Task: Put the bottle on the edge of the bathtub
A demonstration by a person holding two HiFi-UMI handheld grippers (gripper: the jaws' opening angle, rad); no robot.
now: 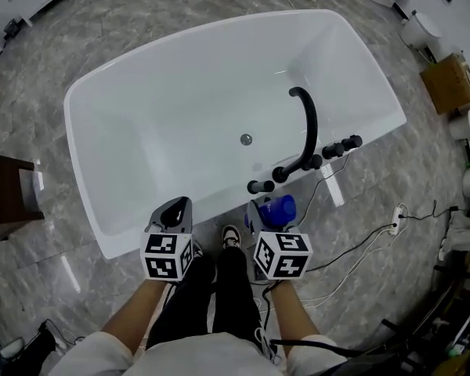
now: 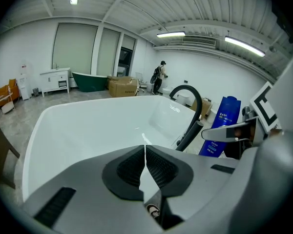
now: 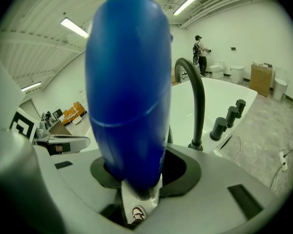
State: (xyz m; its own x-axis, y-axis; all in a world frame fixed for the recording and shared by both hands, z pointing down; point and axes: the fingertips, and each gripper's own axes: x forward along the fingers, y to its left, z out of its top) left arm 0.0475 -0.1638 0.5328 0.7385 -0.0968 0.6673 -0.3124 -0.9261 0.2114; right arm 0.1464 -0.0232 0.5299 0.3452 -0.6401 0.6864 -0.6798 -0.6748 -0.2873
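Below me I see the grey marble floor (image 1: 23, 124) and, standing on it, the big white freestanding bathtub (image 1: 164, 116). On the tub's near rim, to my right, is the black curved metal faucet (image 1: 308, 128). My right claw (image 1: 265, 219) is part-way open and clamped on the base of the blue rounded plastic bottle (image 3: 129, 82). The bottle is held up just on my side of that rim, close beside the faucet's black knobs. My left claw (image 2: 145, 152) sits over the same rim further left, closed to a hairline slit with nothing in it.
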